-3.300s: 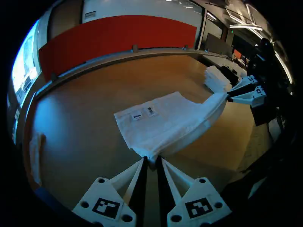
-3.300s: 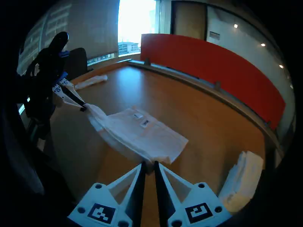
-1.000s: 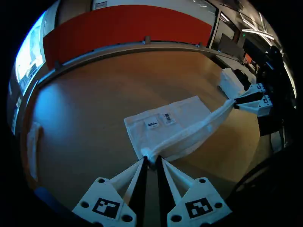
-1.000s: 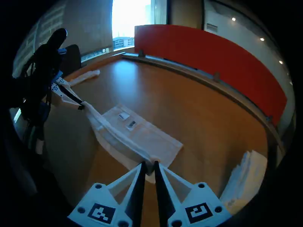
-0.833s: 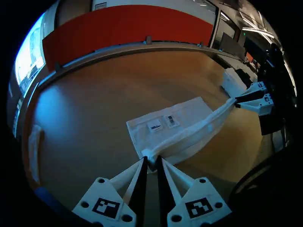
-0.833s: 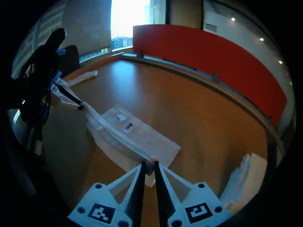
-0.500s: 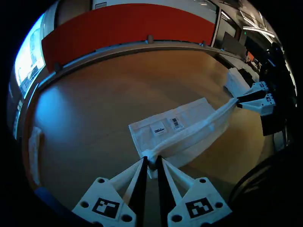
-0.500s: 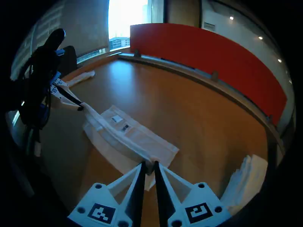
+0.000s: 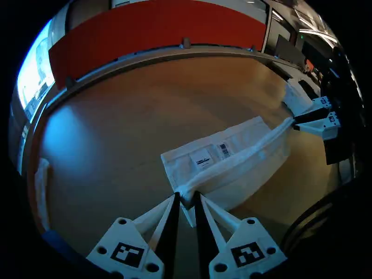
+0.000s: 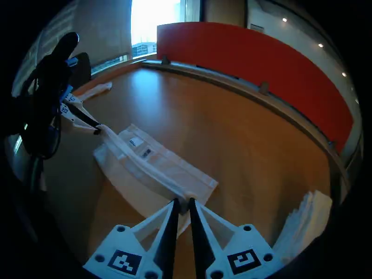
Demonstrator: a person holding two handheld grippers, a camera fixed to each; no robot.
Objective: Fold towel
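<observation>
Centrally, a white towel (image 9: pixel 232 160) lies on the wooden tabletop (image 9: pixel 130 111), folded into a long band. Its far part rests flat, while its near long edge is lifted and stretched between two grippers.

Left gripper view, bottom centre: the left gripper (image 9: pixel 186 199) has its fingers clamped together on one end of the raised edge, and a small flap of cloth hangs just below the tips. At the right edge of the same frame, the right gripper (image 9: pixel 294 124), held by a person in dark clothing, has its fingers closed on the opposite end. Two small labels (image 9: pixel 202 158) sit side by side on the upper face of the flat part, near the left gripper's end.

Right gripper view: the right gripper (image 10: pixel 182 201) occupies the bottom centre and the left gripper (image 10: pixel 97 129) the left of the frame. The lifted edge runs nearly straight between them.

A stack of folded white cloths (image 10: pixel 304 221) stands at the lower right of this frame, well apart from the towel. A loose cloth (image 10: pixel 95 91) lies at the upper left. A red partition (image 10: pixel 260 60) borders the far side of the tabletop.
</observation>
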